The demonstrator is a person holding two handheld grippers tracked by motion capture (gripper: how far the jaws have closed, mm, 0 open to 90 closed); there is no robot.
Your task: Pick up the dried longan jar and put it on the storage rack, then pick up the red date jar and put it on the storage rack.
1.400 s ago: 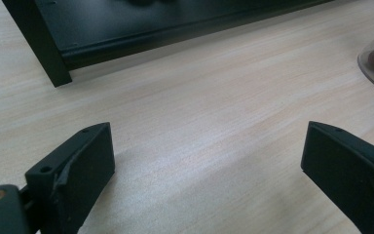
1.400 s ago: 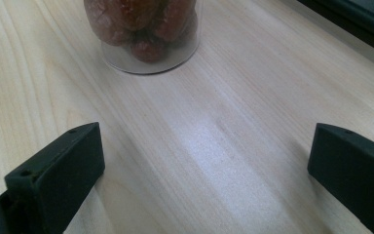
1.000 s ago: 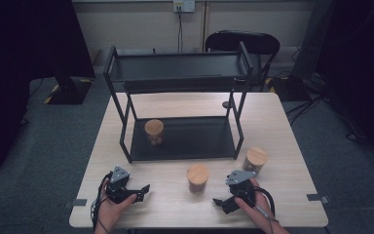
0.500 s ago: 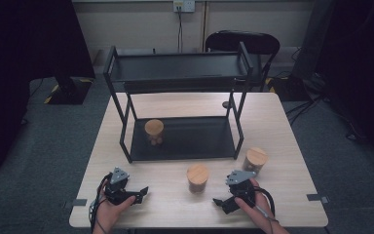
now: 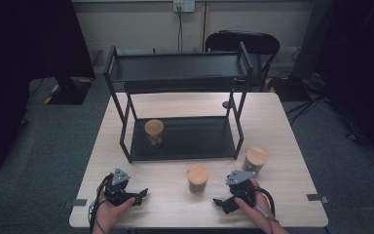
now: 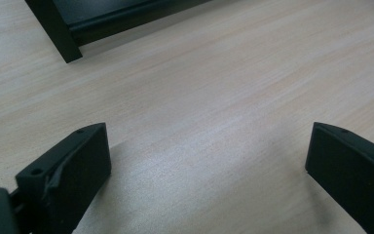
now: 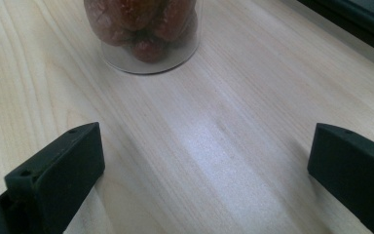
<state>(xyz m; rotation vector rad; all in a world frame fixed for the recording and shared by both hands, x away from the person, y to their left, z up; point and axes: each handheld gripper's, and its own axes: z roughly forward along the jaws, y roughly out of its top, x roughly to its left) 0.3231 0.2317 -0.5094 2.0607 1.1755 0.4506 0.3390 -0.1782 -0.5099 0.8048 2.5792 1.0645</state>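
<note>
Pale wood forms the worktop (image 5: 282, 122), which carries a black two-tier rack (image 5: 175, 87) across its far half. One cork-lidded jar (image 5: 154, 131) stands on the rack's lower shelf, toward its left end. A second jar (image 5: 197, 178) stands on the bare worktop in front of the rack, between the two tools, and a third jar (image 5: 255, 160) stands near the rack's front right leg, just beyond the right tool (image 5: 222, 203). The left tool (image 5: 141, 196) rests low over the near left part of the worktop with its jaws spread wide; they have just been opening, and only bare wood lies between them in the left gripper view. The right tool also stands wide open and holds nothing; in the right gripper view the middle jar (image 7: 146, 34), holding reddish-brown contents, stands ahead of the jaws, apart from them.
</note>
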